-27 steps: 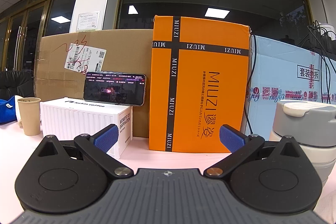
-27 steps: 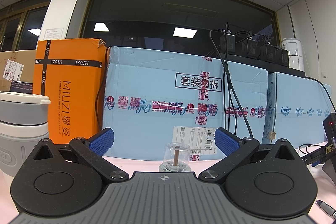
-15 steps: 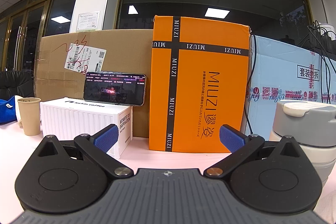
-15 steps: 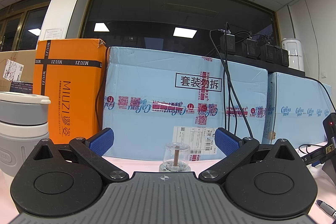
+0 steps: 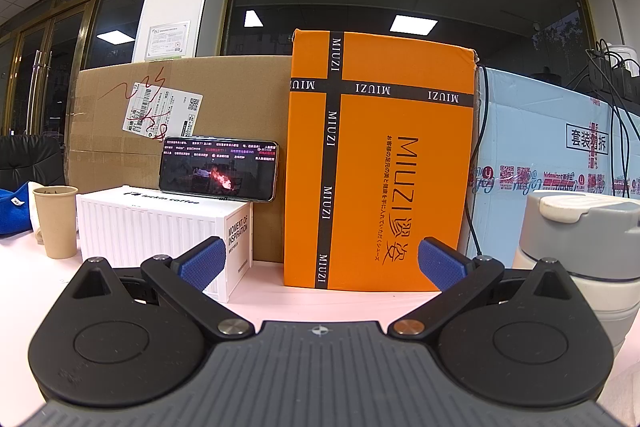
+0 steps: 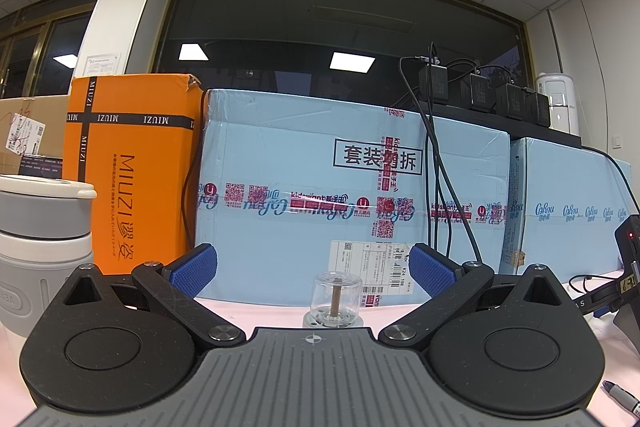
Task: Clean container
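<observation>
A grey and white lidded container [image 5: 584,251] stands on the pink table at the right edge of the left wrist view; the same container [image 6: 40,247] shows at the left edge of the right wrist view. My left gripper [image 5: 320,263] is open and holds nothing, with the container just right of its right finger. My right gripper [image 6: 312,269] is also open and empty. A small clear glass dome on a round base [image 6: 336,301] sits on the table just ahead, between the right gripper's fingers but beyond their tips.
An orange MIUZI box [image 5: 384,163], a brown carton [image 5: 180,115] and light blue cartons [image 6: 348,203] wall off the table's back. A white box [image 5: 160,231] carries a phone [image 5: 218,171]. A paper cup [image 5: 56,221] stands far left; cables [image 6: 440,167] and a pen [image 6: 622,397] lie right.
</observation>
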Available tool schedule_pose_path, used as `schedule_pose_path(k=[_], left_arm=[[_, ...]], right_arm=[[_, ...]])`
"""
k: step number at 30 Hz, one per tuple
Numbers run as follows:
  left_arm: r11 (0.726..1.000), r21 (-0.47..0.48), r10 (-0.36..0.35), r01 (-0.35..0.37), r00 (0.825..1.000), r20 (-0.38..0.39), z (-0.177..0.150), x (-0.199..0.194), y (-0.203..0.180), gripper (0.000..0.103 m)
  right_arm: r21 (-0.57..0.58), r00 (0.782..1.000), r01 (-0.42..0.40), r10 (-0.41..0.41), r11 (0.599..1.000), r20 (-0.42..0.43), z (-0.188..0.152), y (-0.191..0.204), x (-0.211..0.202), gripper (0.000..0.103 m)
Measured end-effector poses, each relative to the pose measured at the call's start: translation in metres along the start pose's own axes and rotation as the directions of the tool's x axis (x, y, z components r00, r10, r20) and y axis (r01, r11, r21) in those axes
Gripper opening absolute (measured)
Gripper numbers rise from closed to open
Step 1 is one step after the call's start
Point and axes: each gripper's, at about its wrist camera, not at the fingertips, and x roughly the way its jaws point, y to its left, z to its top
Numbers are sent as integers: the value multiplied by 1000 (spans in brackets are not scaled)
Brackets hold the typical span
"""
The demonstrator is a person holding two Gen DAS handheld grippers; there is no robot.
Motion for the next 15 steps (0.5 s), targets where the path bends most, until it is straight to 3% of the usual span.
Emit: schedule_pose_path(k=[15], left_arm=[[1000, -2, -1, 1, 1000, -1, -1, 0, -1, 103]], right_arm=[[0, 1000, 0, 0, 1000, 0, 0, 0, 0, 103]])
